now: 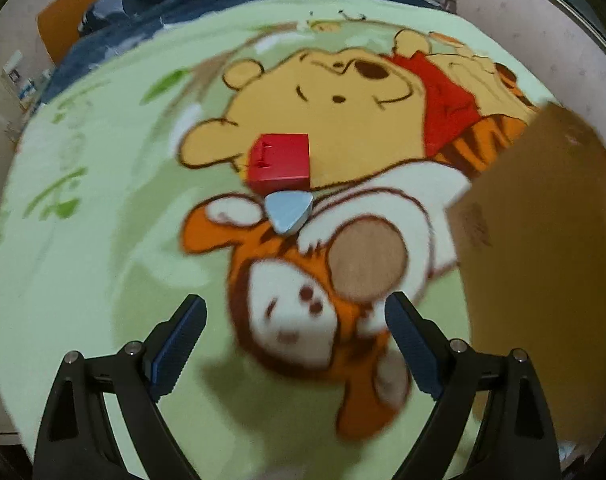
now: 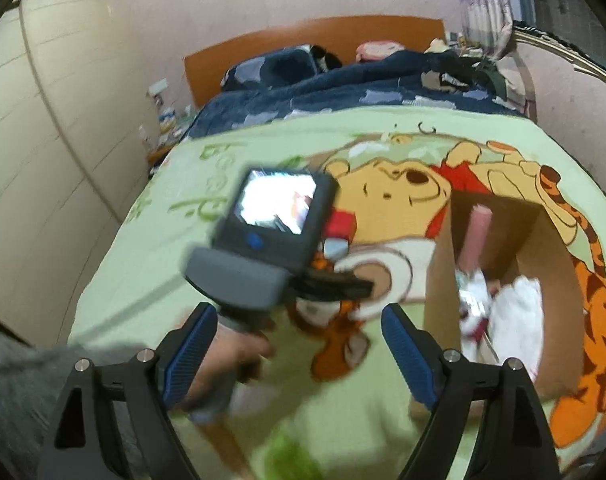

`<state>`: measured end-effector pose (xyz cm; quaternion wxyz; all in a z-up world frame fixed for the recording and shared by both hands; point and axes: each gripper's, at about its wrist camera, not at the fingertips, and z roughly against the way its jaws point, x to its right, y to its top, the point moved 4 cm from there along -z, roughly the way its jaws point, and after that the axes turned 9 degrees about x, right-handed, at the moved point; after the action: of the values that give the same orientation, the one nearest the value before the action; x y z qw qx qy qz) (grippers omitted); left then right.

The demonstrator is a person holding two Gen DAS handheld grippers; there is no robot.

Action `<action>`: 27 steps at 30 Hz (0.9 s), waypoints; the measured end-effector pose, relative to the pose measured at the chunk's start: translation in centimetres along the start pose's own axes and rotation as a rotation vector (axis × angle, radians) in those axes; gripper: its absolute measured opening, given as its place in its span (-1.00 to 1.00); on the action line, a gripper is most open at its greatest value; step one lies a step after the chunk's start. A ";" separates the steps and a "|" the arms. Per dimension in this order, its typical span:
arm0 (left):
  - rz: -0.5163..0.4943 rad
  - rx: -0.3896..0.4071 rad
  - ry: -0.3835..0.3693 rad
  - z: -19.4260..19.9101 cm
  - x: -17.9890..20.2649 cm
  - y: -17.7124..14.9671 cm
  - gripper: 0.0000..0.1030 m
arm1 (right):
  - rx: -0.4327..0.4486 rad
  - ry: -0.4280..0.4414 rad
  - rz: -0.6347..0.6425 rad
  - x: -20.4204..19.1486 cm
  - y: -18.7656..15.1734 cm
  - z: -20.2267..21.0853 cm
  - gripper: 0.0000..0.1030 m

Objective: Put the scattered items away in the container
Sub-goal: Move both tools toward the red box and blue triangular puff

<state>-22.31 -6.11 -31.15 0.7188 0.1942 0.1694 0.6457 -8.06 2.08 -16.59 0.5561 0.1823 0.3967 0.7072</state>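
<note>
Where a pale green cartoon-bear blanket (image 1: pixel 103 280) covers a bed, blurred green lettering is unreadable. Left gripper (image 1: pixel 295 340) and right gripper (image 2: pixel 299 344) hover with fingers apart, empty. A red block (image 1: pixel 281 162) touches a light-blue triangular piece (image 1: pixel 290 212); rightward, the cardboard box (image 2: pixel 443 264) holds partly hidden white items.
</note>
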 end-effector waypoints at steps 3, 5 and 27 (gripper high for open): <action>0.041 0.017 -0.003 -3.6 -0.1 0.9 0.78 | 0.035 -0.008 -0.024 0.6 0.5 -2.3 0.68; 0.080 0.028 -0.003 -5.5 -0.4 1.4 0.78 | 0.032 -0.008 -0.046 1.0 -0.1 -3.3 0.68; 0.145 0.020 0.017 -9.2 -1.1 2.1 -0.21 | -0.106 0.010 -0.124 2.9 -3.6 -6.6 0.68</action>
<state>-28.80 -6.50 -38.06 0.6665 0.2075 0.1675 0.6962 -11.30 2.69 -23.94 0.6058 0.1240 0.3719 0.6923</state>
